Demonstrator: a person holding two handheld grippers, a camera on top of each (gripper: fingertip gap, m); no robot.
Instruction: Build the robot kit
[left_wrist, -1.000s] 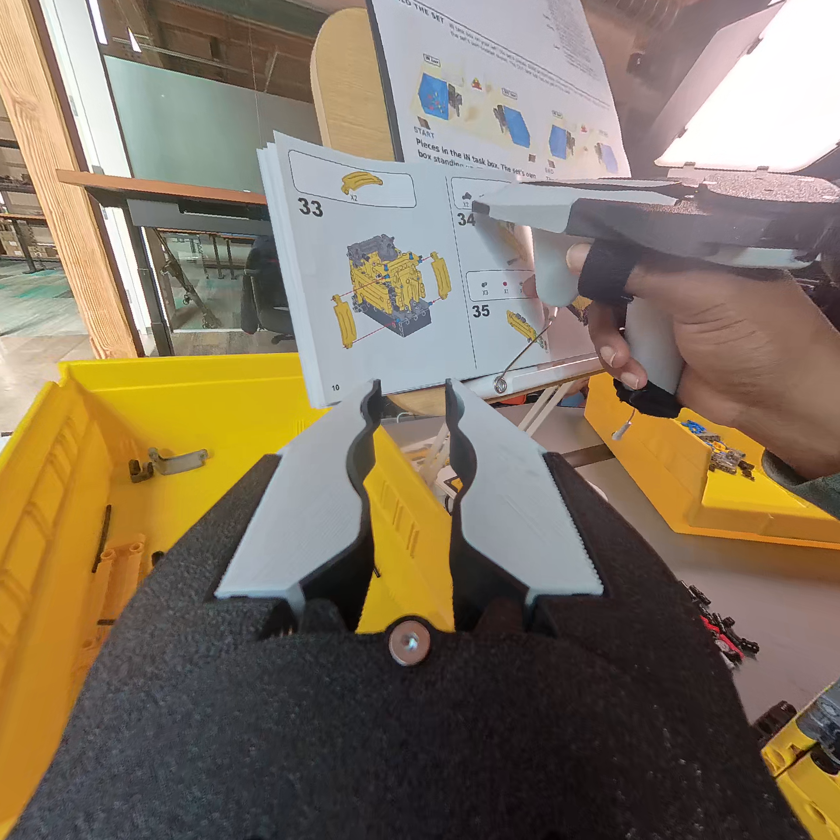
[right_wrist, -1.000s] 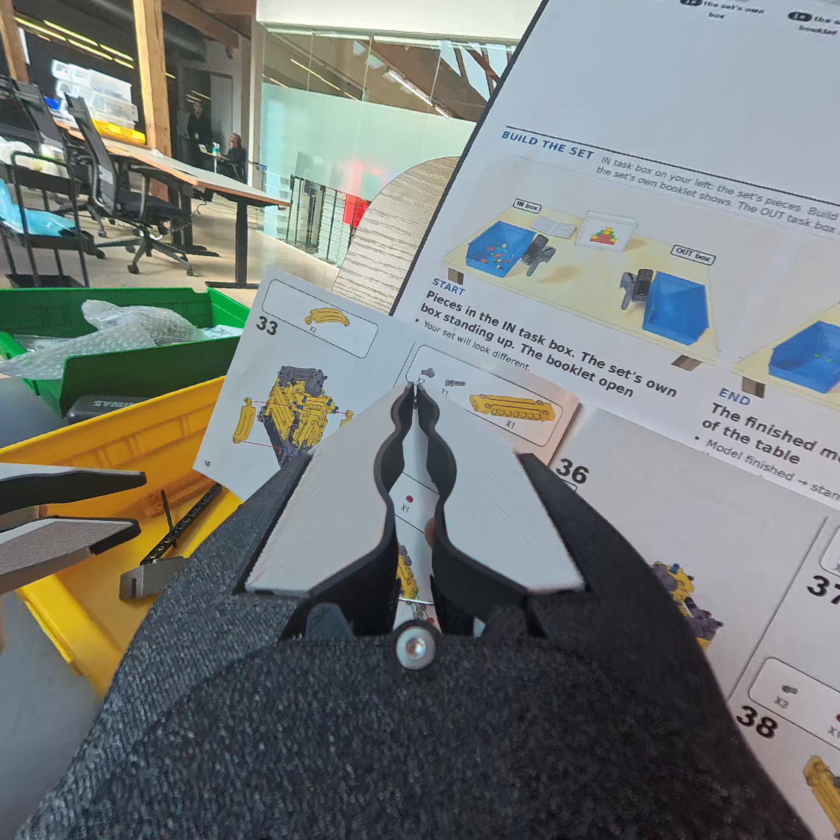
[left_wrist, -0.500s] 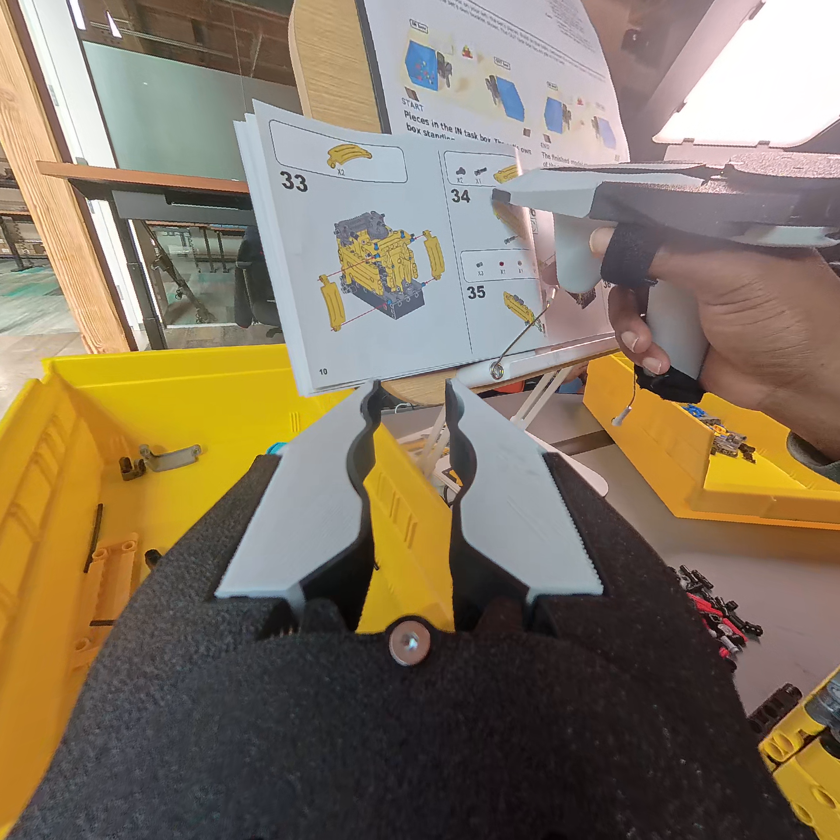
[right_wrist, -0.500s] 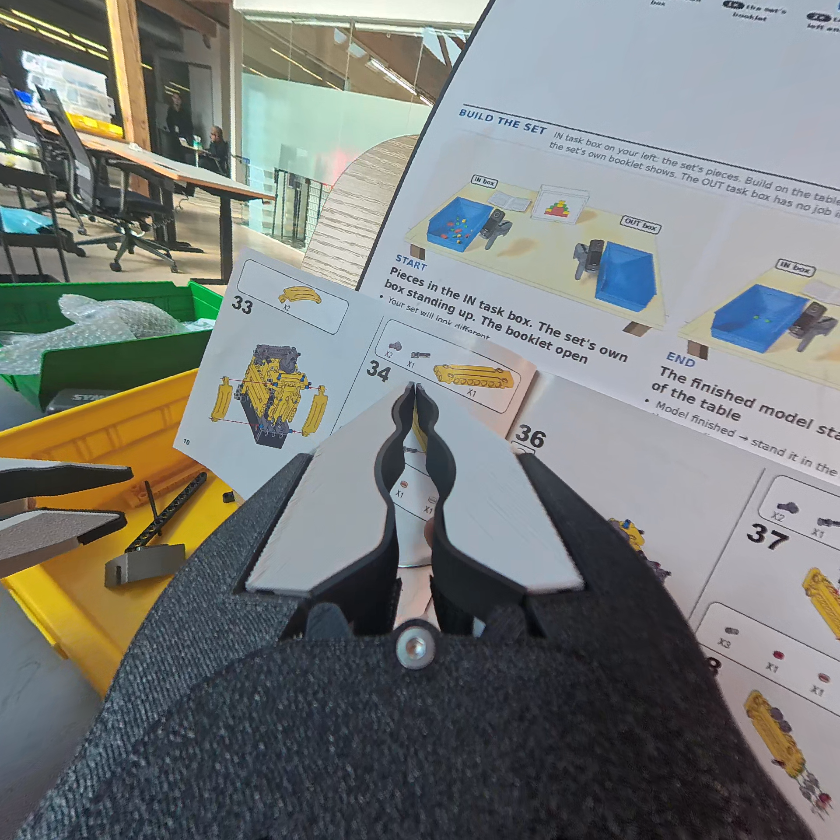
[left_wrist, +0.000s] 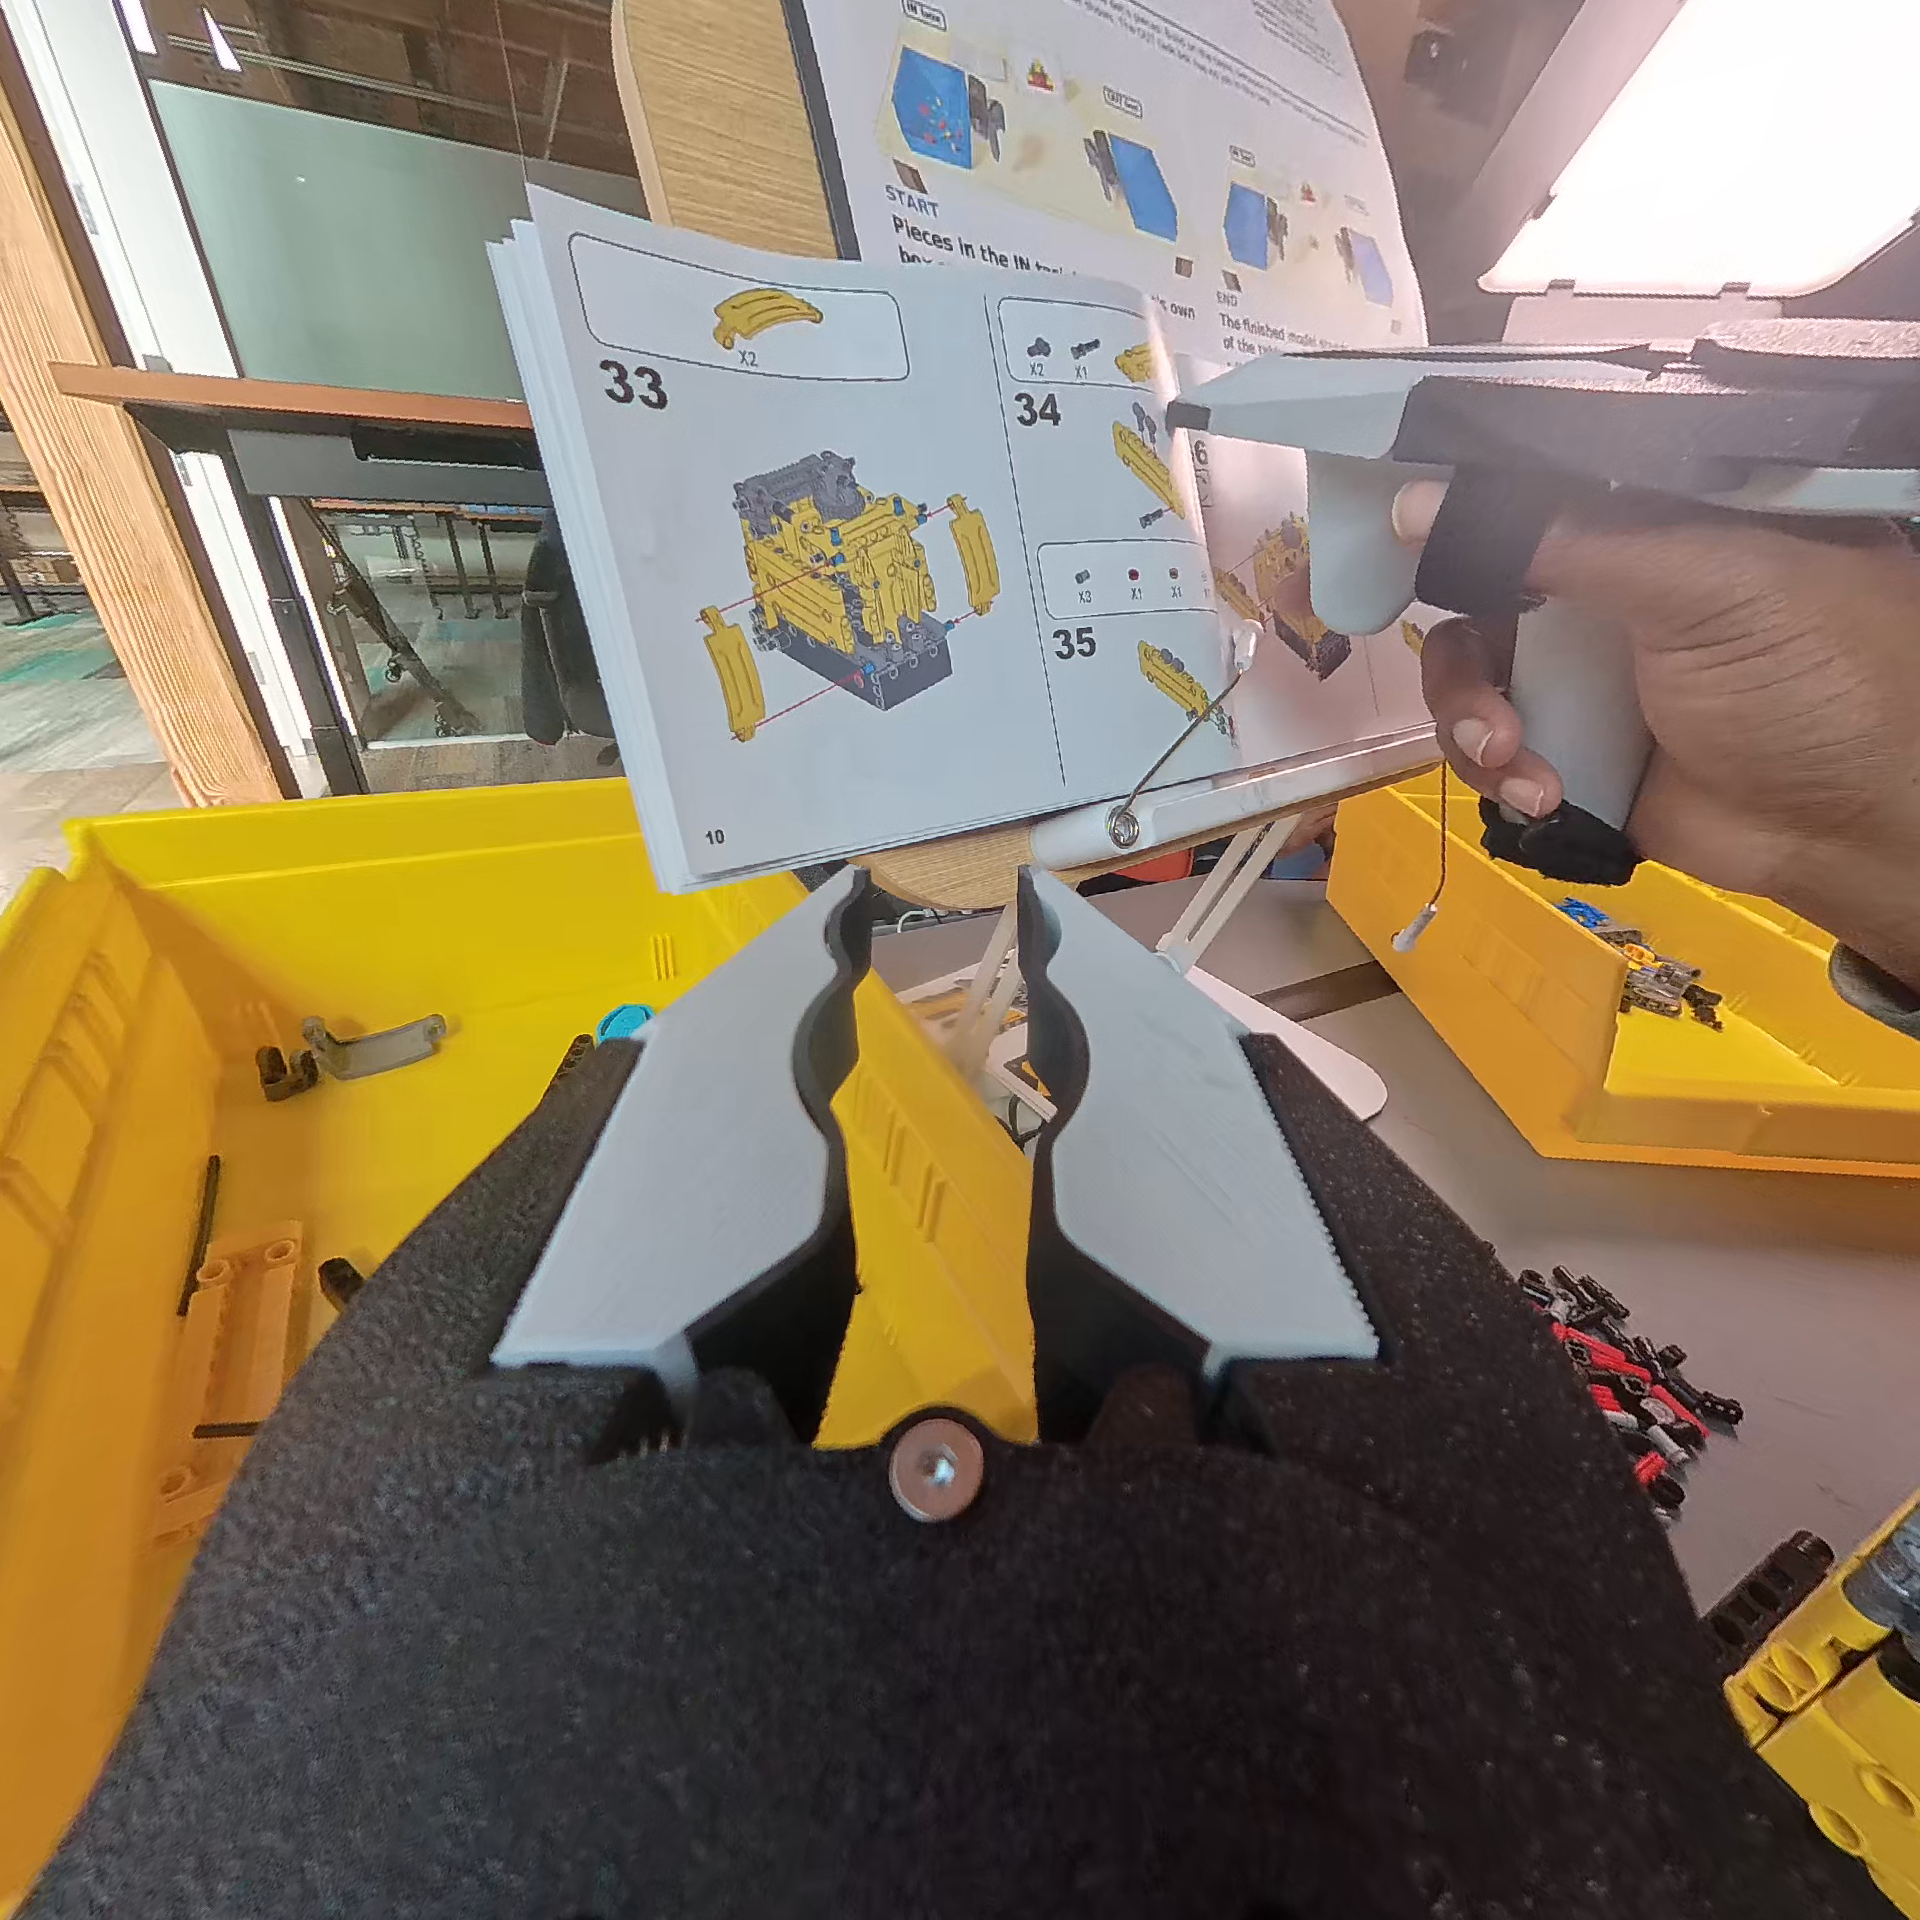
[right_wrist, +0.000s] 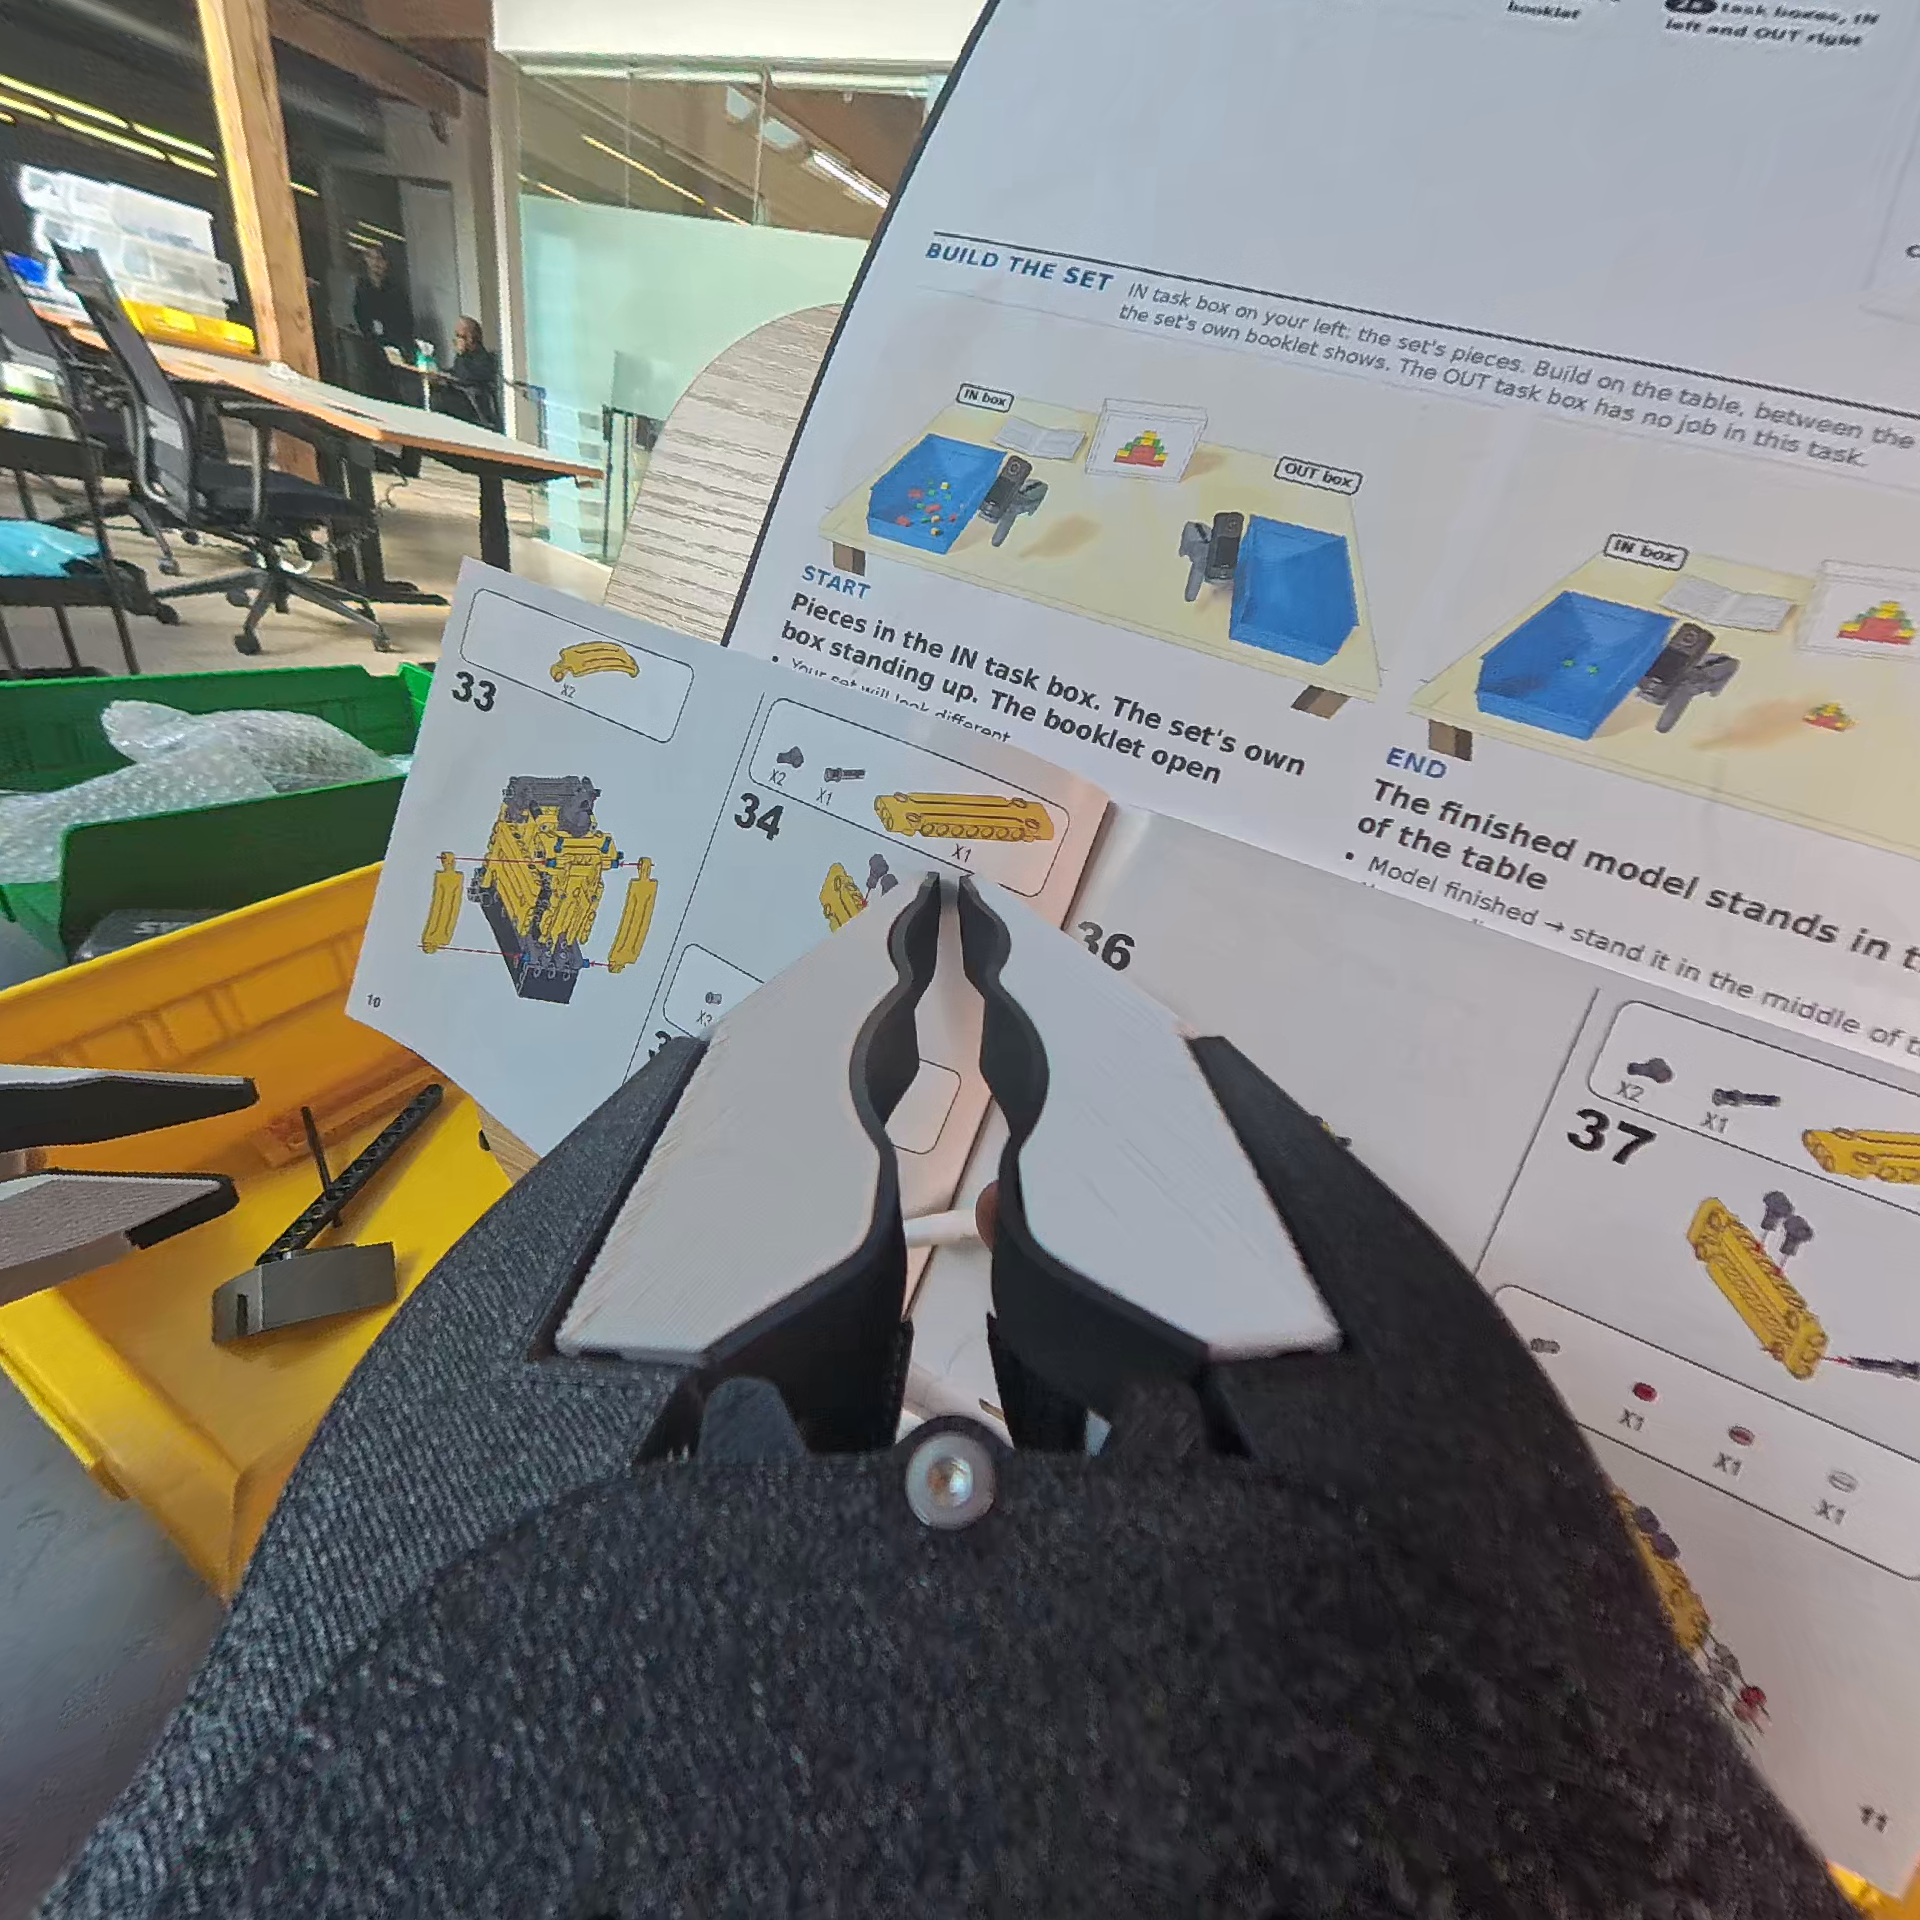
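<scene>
The right gripper (right_wrist: 948, 883) pinches a page edge of the propped white instruction booklet (left_wrist: 831, 582); the left gripper (left_wrist: 940, 894), narrowly parted and empty, hovers over the near-left yellow plastic bin (left_wrist: 395, 862).

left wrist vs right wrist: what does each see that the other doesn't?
Left wrist only: the hand on the right gripper, a second yellow bin with small parts, a loose pile of red and black pins.

Right wrist only: a green bin holding bubble wrap, office chairs, the right gripper's tips almost shut at a booklet page.

Both: the booklet, the sheet behind it, the near yellow bin, the open left gripper.
</scene>
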